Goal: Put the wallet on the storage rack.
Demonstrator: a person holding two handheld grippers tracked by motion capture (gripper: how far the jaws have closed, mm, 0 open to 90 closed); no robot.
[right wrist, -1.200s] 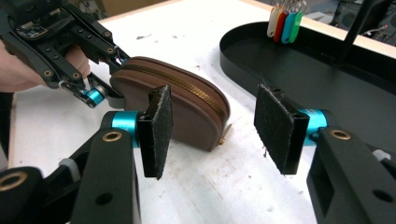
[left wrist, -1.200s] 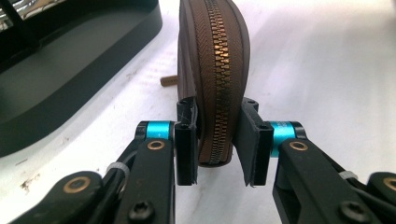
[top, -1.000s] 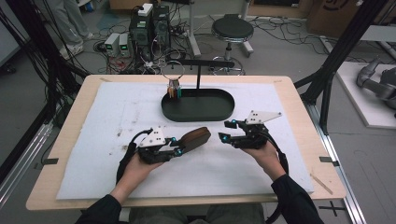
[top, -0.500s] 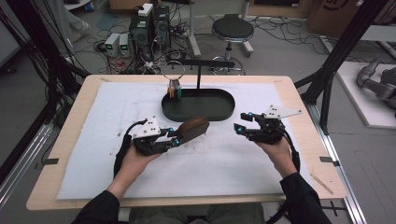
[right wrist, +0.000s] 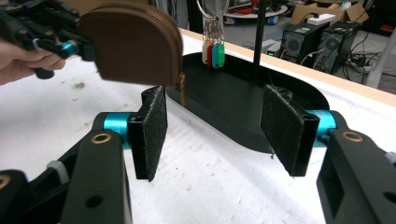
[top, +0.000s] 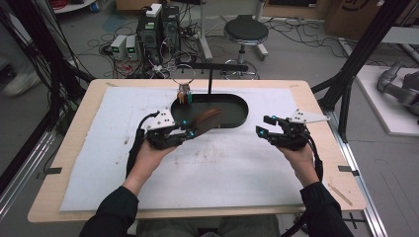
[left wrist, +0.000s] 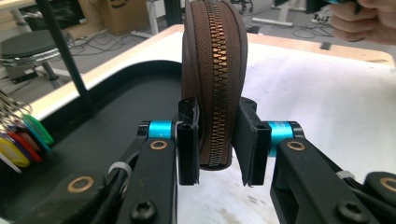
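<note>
Your left gripper [left wrist: 212, 140] is clamped on the brown leather half-round zip pouch [top: 206, 120], carried above the near rim of the black oval tray [top: 237, 116]. Right gripper [right wrist: 212, 128] stands apart, empty. Likely next: lower the pouch into the tray, then release. Tray interior looks empty; coloured key tags [top: 184, 96] hang over its far end.

A pale wooden tabletop [top: 316, 98] with rounded corners carries a white mat [top: 237, 173]. Beyond it, the grey floor [top: 296, 54] is strewn with tangled black cables [top: 301, 29]. A round black stool [top: 245, 33] stands on a metal base, with computer towers [top: 160, 27] and small grey boxes [top: 124, 47] to its left. Black frame struts [top: 360, 59] rise at both sides. Cardboard boxes [top: 353, 12] sit at the far right. The light is dim and even.
</note>
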